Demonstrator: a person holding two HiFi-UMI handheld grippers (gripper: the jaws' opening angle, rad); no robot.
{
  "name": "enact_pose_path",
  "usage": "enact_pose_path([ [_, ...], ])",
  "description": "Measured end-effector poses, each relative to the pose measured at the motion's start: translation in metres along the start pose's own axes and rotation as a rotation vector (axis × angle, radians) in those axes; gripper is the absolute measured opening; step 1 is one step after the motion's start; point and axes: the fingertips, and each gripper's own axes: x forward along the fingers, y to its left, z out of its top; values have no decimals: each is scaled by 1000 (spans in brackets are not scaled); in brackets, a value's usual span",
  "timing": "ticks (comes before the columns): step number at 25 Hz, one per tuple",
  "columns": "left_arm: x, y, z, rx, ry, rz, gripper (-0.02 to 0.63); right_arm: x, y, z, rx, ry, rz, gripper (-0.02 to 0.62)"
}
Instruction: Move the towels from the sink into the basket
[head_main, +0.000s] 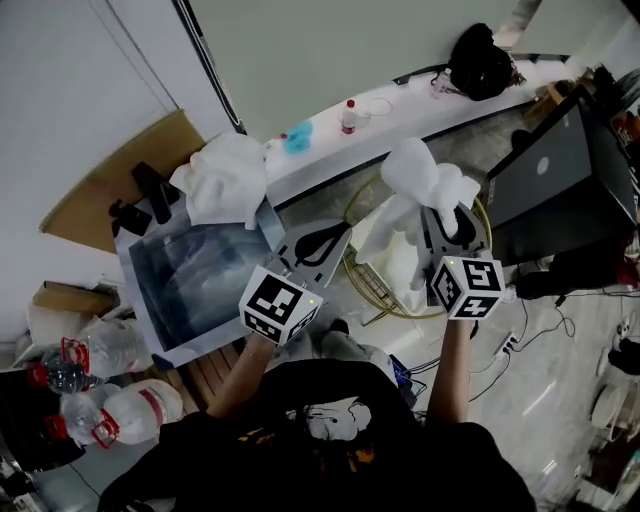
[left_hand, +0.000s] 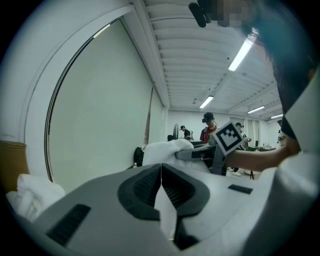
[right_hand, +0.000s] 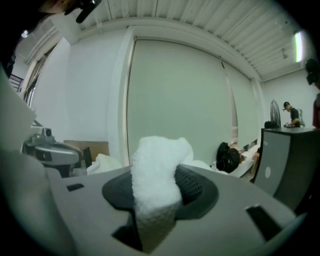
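My right gripper is shut on a white towel and holds it up over the round wire basket, which has more white towel in it. In the right gripper view this towel fills the space between the jaws and bulges out above them. A second white towel lies bunched on the far edge of the metal sink. Between sink and basket hangs my left gripper; its own view shows the left gripper with pads pressed together and nothing in them.
A white ledge runs behind, carrying a small bottle, a blue object and a black bag. A dark cabinet stands right of the basket. Large water bottles sit on the floor at the left. People stand far off.
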Motion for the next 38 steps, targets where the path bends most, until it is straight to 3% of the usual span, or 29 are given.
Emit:
enact_pose_path([
  [8,48,-17,-9,9,55,-25,8,42,-63,-122,73,216,-32,167],
  [16,61,-27,-19,-2,117,-15,8,94,-88,-258,176,440,1,181],
  [22,55,-19,-29,-7,148,13,8,103,-85,-331,147,641,21,215],
  [24,54,-17,-29,-9,147,18,8,102,-84,-337,156,654,18,282],
  [29,51,-14,-30,-11,143,35,8,103,-79,-312,195,576,43,285],
  [34,39,-12,-26,-20,121,55,8,107,-68,-257,197,440,68,206],
  [38,18,0,-22,-23,104,92,8,115,-39,-201,163,338,142,206],
])
